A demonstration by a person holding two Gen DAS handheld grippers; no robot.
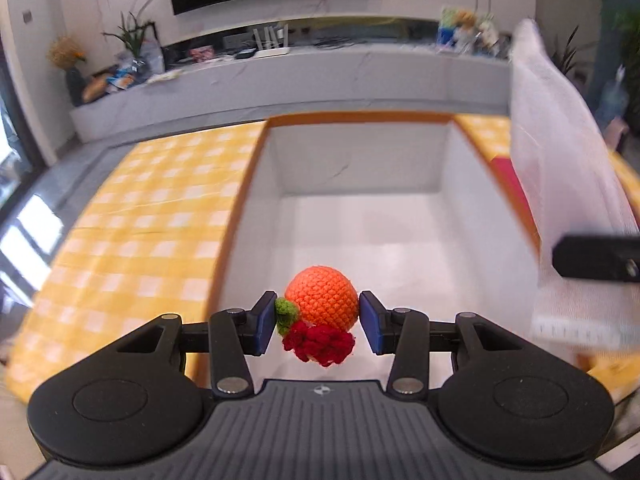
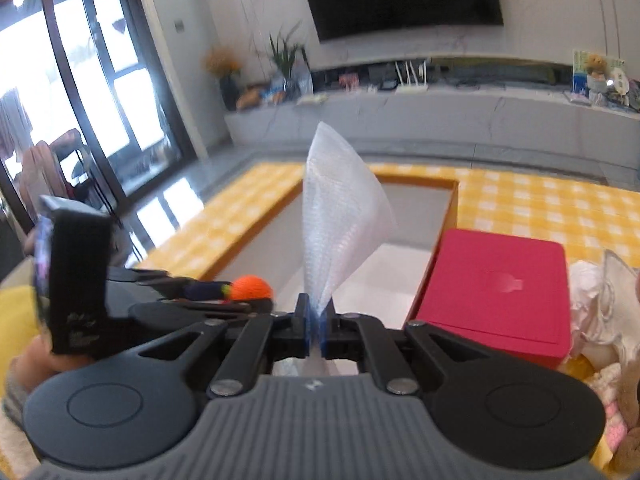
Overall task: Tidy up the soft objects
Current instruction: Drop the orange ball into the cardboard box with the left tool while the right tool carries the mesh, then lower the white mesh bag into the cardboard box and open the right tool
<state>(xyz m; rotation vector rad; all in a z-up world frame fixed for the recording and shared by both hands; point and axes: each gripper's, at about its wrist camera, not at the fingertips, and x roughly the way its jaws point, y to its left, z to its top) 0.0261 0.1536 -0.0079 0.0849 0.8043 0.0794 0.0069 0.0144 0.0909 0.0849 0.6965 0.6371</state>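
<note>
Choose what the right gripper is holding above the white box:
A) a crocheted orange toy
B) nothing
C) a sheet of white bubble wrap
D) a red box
C: the right gripper is shut on the white bubble wrap, which stands up from between its fingers.

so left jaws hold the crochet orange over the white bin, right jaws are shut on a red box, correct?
Not the red box. The right wrist view shows the right gripper shut on a white mesh sheet; the box sits untouched beside the white bin. The left gripper does hold the crochet orange over the bin.
</note>
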